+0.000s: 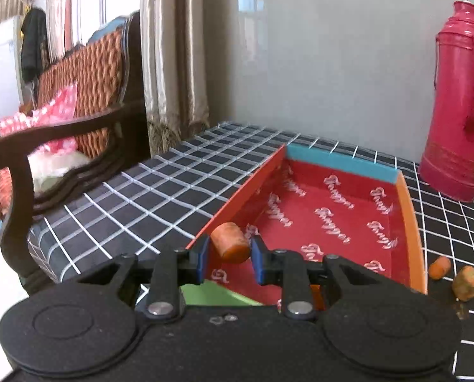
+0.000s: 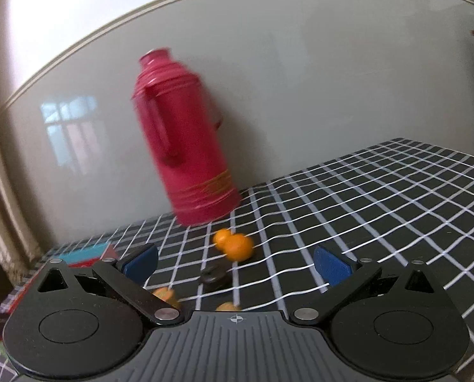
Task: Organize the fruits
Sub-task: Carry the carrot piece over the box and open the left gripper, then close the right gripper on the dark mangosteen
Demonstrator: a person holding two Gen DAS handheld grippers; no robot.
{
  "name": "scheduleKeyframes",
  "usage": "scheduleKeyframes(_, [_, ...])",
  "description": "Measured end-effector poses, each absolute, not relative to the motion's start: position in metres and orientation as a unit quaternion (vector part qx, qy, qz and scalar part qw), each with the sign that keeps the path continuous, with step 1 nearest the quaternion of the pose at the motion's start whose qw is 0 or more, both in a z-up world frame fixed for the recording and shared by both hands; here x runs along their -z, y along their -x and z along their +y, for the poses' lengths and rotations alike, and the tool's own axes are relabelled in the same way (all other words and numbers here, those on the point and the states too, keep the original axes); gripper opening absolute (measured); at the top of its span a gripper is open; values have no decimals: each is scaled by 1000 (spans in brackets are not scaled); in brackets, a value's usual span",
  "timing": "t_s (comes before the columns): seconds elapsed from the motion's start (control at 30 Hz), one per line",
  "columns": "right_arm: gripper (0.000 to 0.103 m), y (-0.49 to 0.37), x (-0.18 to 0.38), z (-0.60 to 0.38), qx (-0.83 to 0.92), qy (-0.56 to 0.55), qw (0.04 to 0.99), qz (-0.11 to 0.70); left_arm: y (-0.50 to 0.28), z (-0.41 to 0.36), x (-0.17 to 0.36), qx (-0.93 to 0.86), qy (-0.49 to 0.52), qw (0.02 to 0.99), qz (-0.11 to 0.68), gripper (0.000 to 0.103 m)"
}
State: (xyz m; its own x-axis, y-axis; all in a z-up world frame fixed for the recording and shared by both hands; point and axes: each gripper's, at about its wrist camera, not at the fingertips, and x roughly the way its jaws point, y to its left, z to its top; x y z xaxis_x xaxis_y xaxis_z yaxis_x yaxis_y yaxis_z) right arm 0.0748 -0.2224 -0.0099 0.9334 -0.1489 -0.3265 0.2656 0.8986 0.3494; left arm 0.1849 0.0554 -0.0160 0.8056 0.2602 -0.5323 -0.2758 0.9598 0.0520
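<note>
Illegible script (repeated) on red tray (image 1: 408,222)

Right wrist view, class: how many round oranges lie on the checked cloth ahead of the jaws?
2, touching each other in front of the red flask: the nearer orange and the farther orange half behind it. Cut orange-coloured pieces nearer the camera are not counted; more may be hidden.
</note>
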Motion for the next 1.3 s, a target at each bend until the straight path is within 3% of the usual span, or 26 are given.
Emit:
scheduleKeyframes(0.2, [103,-96,17,-185,77,-156,969,173,-181,62,15,-112,6,951,287,26])
scheduleKeyframes(0.5, [103,-120,34,-133,38,-83,973,213,-162,66,2,-50,18,965,256,75])
scheduleKeyframes(0.63, [103,-129,41,-120,31,-75,970,229,-148,76,-10,-72,20,975,210,86])
scheduleKeyframes(0.7, [93,-134,44,-117,30,-78,968,237,-146,83,-15,-88,28,975,200,88])
scheduleKeyframes(0.77, [53,-140,48,-115,30,-82,964,252,-147,89,-16,-102,34,974,199,88])
scheduleKeyframes(0.97, [50,-155,58,-112,30,-98,953,284,-149,105,-16,-129,47,968,211,88])
scheduleKeyframes(1.0, [48,-155,59,-110,27,-97,953,287,-151,109,-16,-132,49,967,212,88])
scheduleKeyframes(1.03, [39,-156,61,-108,24,-98,952,291,-150,111,-16,-136,51,966,213,88])
scheduleKeyframes(1.3, [39,-145,48,-100,10,-96,967,236,-155,129,-16,-176,69,956,225,88])
